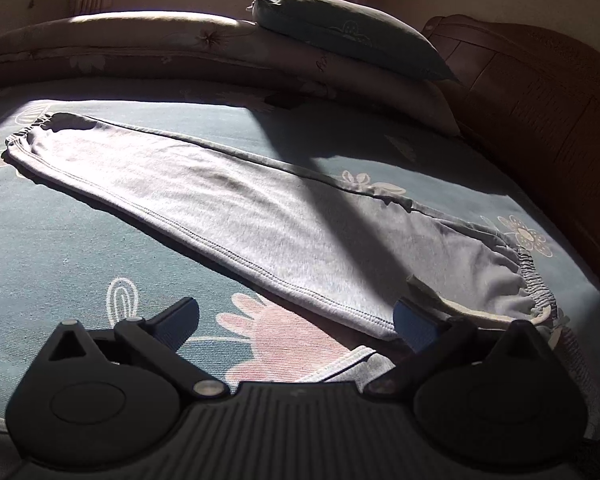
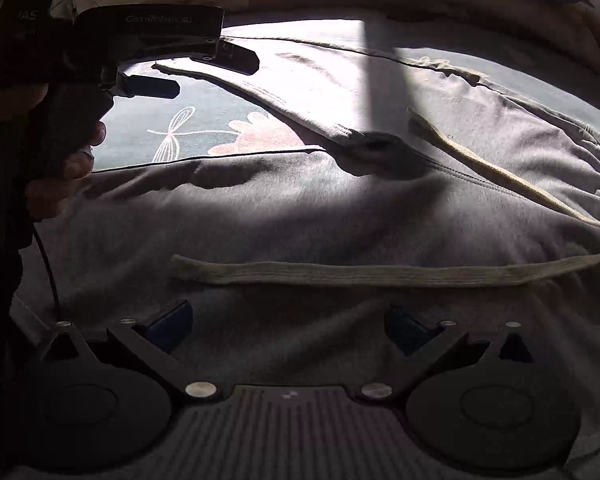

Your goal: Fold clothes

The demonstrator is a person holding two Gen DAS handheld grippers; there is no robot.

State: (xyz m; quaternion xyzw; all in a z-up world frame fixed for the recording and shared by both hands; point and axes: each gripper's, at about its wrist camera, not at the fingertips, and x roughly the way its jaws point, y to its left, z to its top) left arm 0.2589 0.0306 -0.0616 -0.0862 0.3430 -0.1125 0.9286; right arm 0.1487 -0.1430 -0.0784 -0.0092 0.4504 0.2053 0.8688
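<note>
Soft grey jersey sweatpants lie flat under spread right gripper.

Left wrist low over bedsheet, facing window, right wrist close above, both sharing trousers

You have one pair of grey sweatpants with two drawstring ends, one pillow, one rolled quilt, one bed, and two tools.
</note>
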